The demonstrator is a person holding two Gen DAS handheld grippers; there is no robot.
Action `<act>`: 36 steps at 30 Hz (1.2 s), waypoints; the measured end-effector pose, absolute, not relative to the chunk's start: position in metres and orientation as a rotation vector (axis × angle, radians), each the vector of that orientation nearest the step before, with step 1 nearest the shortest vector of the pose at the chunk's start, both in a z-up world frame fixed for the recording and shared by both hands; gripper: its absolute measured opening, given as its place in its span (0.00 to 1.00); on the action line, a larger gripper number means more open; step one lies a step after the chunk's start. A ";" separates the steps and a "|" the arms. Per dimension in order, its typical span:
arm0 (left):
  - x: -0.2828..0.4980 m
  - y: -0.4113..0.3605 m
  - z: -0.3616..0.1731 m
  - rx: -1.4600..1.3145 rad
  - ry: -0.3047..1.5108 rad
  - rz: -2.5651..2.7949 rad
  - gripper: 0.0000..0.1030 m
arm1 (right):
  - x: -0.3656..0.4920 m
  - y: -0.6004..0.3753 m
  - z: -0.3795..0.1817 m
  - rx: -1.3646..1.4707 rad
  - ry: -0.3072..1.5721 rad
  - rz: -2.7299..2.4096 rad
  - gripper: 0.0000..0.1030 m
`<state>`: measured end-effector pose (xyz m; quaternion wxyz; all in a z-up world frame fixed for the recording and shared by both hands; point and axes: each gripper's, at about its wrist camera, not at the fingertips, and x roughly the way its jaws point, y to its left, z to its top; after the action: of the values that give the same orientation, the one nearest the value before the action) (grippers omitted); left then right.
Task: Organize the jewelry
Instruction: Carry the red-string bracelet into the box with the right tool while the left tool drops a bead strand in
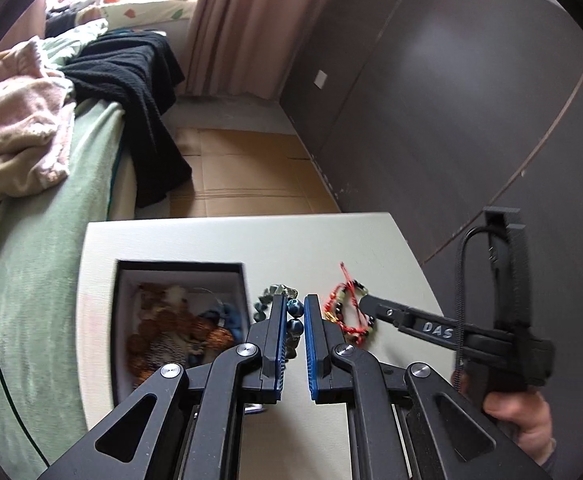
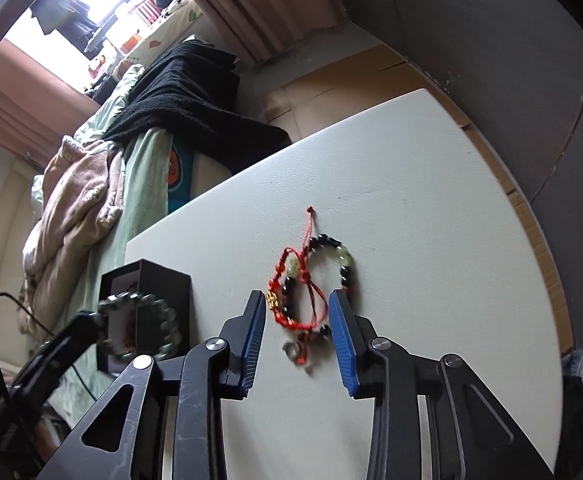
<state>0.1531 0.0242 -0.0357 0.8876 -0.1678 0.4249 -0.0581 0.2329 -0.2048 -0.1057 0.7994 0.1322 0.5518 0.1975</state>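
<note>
Right gripper (image 2: 297, 316) jaws part-open, straddling the red-cord bracelet (image 2: 311, 280) at frame centre, not gripping; left gripper (image 1: 291, 320) holds the green bead bracelet (image 1: 293, 320).

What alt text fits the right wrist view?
The right tongs, blue pads apart, straddle a red-cord beaded bracelet lying on the white table. At left, the left tongs hold a green bead bracelet before a black box.
</note>
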 end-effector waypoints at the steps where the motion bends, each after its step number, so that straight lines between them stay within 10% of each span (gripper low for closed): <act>1: 0.152 0.031 -0.033 -0.363 0.875 -0.119 0.08 | 0.235 -0.202 -0.107 0.276 1.186 0.423 0.33; 12: 0.141 0.072 -0.016 -0.438 0.819 -0.099 0.08 | 0.250 -0.181 -0.125 0.185 1.204 0.343 0.08; 22: 0.141 0.094 -0.033 -0.546 0.853 -0.103 0.09 | 0.228 -0.181 -0.083 0.204 1.094 0.403 0.08; 25: 0.144 0.103 -0.035 -0.587 0.905 -0.087 0.21 | 0.219 -0.175 -0.067 0.211 1.057 0.436 0.08; 29: 0.131 0.118 -0.027 -0.631 0.844 -0.043 0.64 | 0.203 -0.168 -0.045 0.249 1.001 0.509 0.08; 36: 0.115 0.135 -0.016 -0.655 0.789 -0.002 0.69 | 0.179 -0.146 -0.016 0.282 0.906 0.645 0.08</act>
<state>0.1151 0.1351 -0.0156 0.8715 -0.3131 0.3775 -0.0009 0.1793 -0.1459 -0.0163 0.8399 0.1335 0.4286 0.3050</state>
